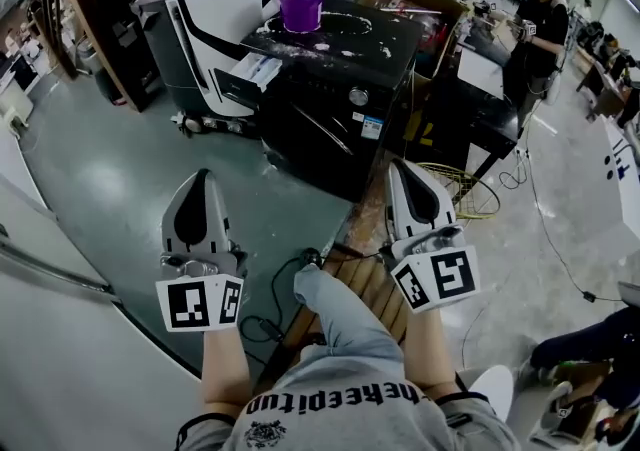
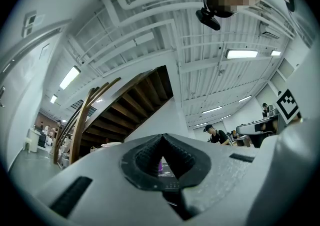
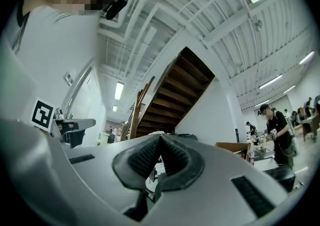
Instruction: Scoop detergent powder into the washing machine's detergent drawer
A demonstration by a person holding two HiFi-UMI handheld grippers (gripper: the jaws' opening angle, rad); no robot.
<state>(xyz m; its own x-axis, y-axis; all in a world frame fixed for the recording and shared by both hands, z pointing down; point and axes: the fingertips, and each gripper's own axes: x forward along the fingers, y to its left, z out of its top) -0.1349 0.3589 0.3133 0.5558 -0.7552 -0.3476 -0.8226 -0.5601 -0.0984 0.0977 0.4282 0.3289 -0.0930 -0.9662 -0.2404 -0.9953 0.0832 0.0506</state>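
Two grippers, both empty — that is where trouble could begin. The left gripper (image 1: 204, 179) and the right gripper (image 1: 402, 167) have their fingers (image 2: 144, 159) clenched tip to tip on nothing, so they must open before anything can be taken. Reaching in closed would only knock the purple cup (image 1: 300, 5), which stands on the washer (image 1: 340, 109), well apart from us. White powder (image 1: 318, 45) lies scattered on the washer's top, so we judge that a bumped or tilted cup would add to it rather than fill the drawer (image 1: 250, 71), which seems to jut open at the washer's left front. We see no scoop. A cable (image 1: 285, 289) on the floor just below us could snag a step forward. Both forearms are held low and level before the body, side by side — noses pointing ahead at the washer, marker cubes turned up.
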